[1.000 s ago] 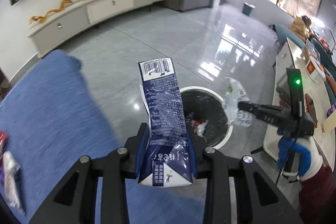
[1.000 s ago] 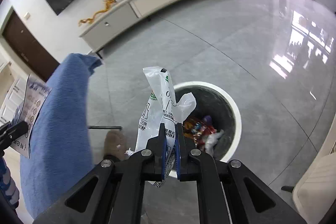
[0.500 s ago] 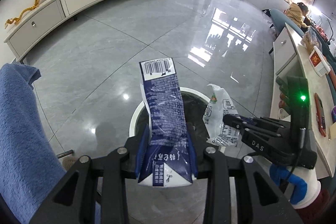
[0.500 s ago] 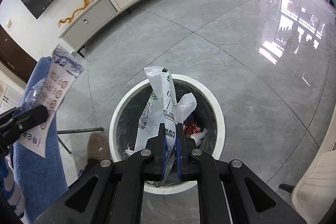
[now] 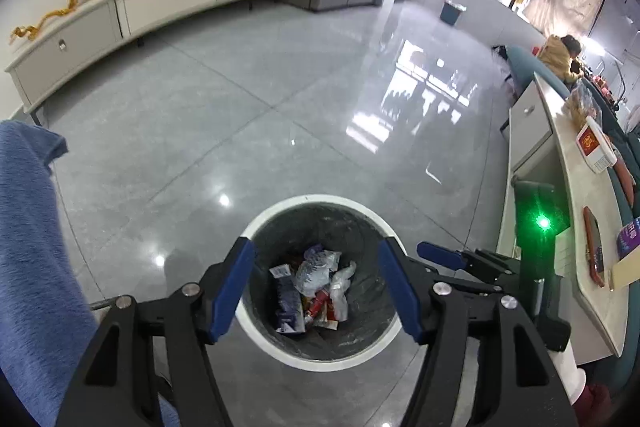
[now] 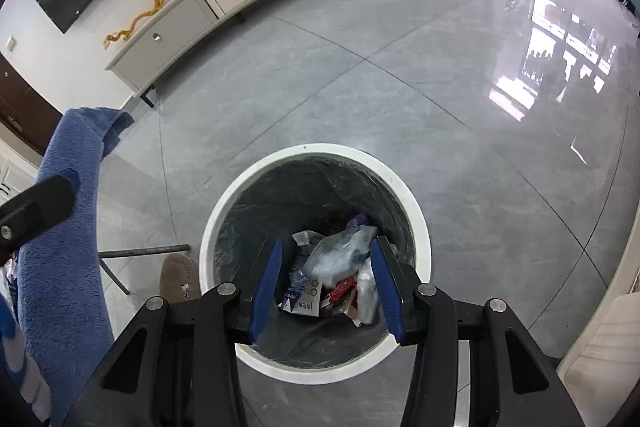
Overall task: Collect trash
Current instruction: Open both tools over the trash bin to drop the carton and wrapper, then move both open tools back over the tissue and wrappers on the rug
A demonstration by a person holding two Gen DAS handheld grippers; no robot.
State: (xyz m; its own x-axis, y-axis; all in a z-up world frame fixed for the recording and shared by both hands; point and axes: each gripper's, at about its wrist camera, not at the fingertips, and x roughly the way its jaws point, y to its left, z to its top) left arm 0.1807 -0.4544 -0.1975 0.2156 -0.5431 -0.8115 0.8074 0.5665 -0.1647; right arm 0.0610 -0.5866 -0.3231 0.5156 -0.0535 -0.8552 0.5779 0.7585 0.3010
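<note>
A round white-rimmed trash bin (image 5: 260,335) with a dark liner stands on the grey floor; it also shows in the right wrist view (image 6: 224,203). Inside lie the blue milk carton (image 5: 287,303), a clear plastic bag (image 5: 316,271) and other wrappers; the carton (image 6: 300,297) and bag (image 6: 340,257) show in the right view too. My left gripper (image 5: 316,293) is open and empty above the bin. My right gripper (image 6: 326,285) is open and empty above the bin, and appears beside the left one (image 5: 460,261).
A blue cloth-covered surface (image 5: 28,247) lies to the left, also seen in the right view (image 6: 60,247). A slipper (image 6: 180,277) and a metal leg (image 6: 144,251) sit by the bin. A white counter (image 5: 576,211) runs along the right. A low TV cabinet (image 5: 120,15) stands against the far wall.
Both grippers have opened over the bin. The blue carton and the plastic bag have dropped from them into the bin.
</note>
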